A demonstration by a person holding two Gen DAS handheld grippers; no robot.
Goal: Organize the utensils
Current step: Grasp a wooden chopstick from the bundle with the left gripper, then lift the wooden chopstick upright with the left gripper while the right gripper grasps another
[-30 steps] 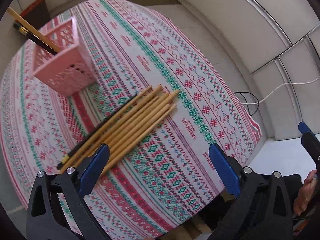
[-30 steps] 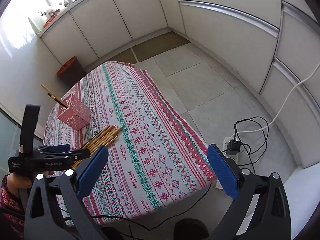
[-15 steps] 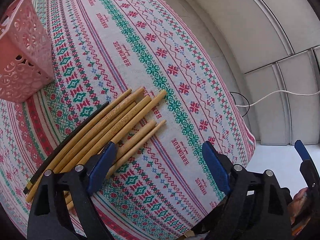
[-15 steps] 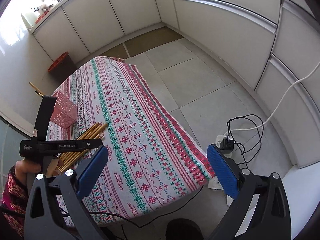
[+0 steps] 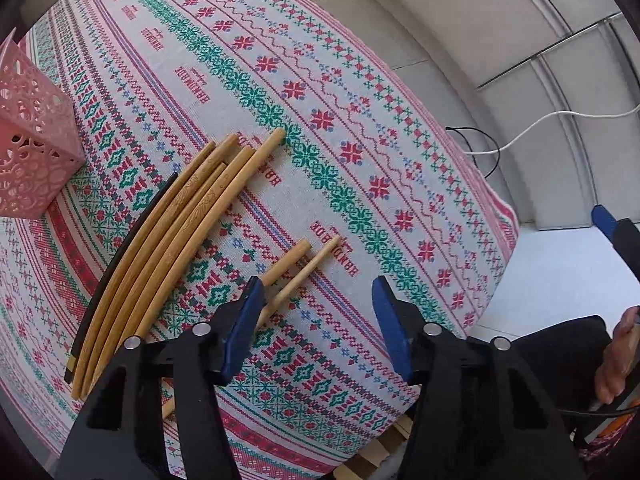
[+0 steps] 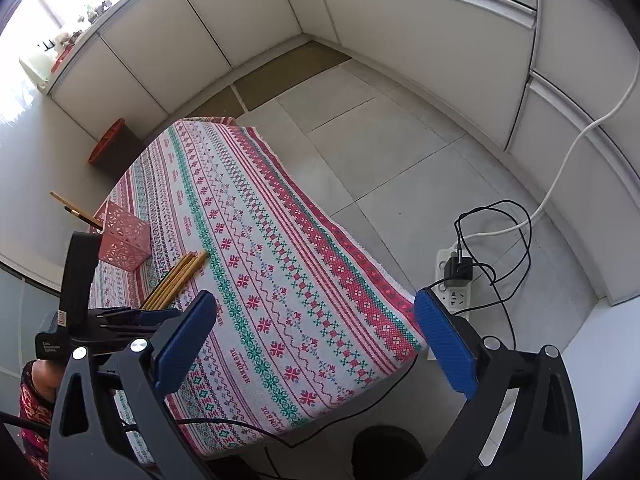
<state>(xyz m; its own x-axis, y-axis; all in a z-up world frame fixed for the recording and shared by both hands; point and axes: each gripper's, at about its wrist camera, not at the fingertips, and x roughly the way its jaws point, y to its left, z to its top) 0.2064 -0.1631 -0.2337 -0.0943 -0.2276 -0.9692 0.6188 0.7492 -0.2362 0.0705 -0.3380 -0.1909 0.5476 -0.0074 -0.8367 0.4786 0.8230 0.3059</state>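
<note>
Left gripper [image 5: 318, 296] hanging jaws apart low over the tablecloth [image 5: 360, 152], two loose chopsticks [image 5: 298, 270] lying beside its left finger, chopstick bundle [image 5: 160, 240] and pink basket [image 5: 28, 160] crowding the left, cloth right of them lying bare to the edge

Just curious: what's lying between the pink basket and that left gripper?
In the left wrist view, chopsticks lie on the tablecloth between the pink basket and the open left gripper.
</note>
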